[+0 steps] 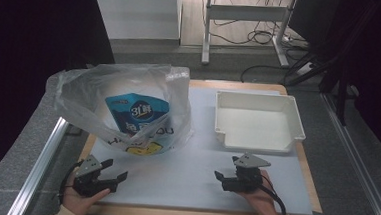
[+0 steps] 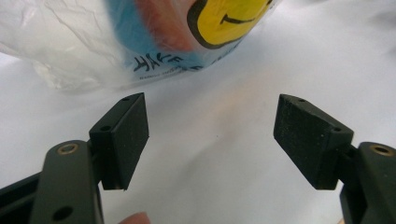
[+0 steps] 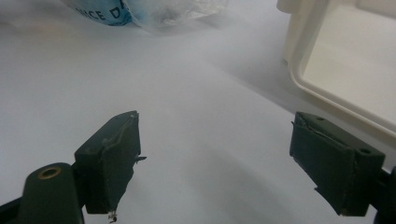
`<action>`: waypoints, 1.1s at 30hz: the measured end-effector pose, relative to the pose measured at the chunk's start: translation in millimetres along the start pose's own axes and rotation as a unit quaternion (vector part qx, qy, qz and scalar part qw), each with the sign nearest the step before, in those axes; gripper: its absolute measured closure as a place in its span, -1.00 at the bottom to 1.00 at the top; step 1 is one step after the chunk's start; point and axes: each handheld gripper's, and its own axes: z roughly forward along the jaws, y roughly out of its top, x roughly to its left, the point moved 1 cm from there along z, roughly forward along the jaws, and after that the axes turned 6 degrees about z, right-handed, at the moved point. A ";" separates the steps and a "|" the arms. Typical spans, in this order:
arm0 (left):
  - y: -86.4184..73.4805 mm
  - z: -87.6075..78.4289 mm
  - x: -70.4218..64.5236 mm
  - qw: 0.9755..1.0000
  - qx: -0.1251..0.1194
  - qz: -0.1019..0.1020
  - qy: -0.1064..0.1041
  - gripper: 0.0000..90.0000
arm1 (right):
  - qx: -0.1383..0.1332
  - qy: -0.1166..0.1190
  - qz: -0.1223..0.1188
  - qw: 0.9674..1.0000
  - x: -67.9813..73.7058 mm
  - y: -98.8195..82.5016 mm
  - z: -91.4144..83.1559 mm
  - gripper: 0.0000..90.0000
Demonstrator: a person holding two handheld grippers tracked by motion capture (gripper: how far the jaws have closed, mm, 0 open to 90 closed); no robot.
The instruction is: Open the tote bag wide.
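Bag position: clear plastic bag (image 1: 123, 108) sits upper left of the frame, just above the left gripper (image 1: 116, 175)
Nearer gripper: left; right gripper (image 1: 220, 177) lies well apart
Gripper state: both released, empty

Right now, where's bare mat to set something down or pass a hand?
Free: the strip of white mat between the left gripper and right gripper, both open, and the gap between the plastic bag and white tray. Crowded: the back left, under the bag.
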 end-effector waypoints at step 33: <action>12.0 -37.3 13.8 0.999 -0.035 -0.022 0.018 -0.41 | 0.000 0.022 0.021 1.000 -3.4 0.5 -0.1 -0.60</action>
